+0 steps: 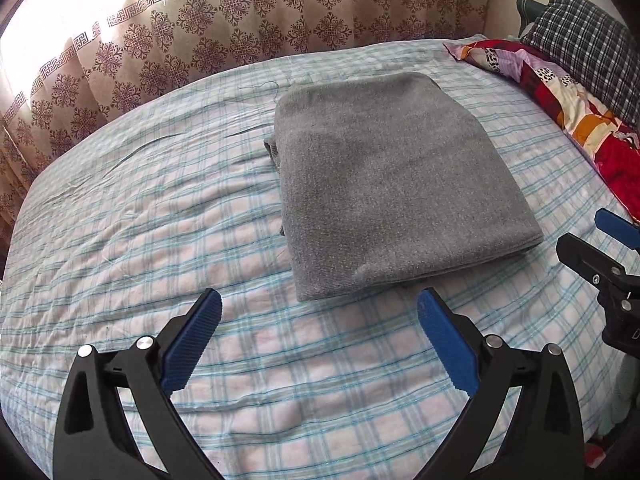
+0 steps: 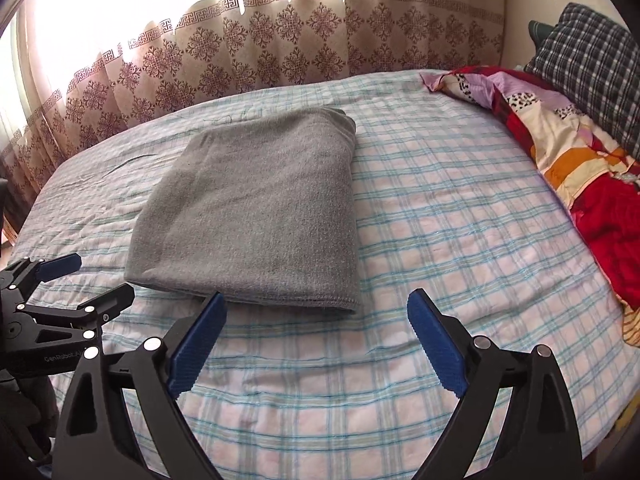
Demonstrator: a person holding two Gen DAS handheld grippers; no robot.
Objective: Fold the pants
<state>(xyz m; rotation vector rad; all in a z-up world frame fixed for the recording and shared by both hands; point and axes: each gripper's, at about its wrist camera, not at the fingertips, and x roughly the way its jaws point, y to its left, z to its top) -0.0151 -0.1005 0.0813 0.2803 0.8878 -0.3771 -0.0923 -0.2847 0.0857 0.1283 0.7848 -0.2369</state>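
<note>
1. Both jaws stand spread wide with nothing between them: I see my left gripper and right gripper over bare checked bedsheet, their blue pads clear of the cloth.
2. Each gripper points forward and slightly down across the bed, side by side.
3. On the left gripper's body, seen from the right wrist, I read "GenRobot".
4. Folded grey pants lie flat on the sheet just ahead, near a patchwork quilt.
</note>
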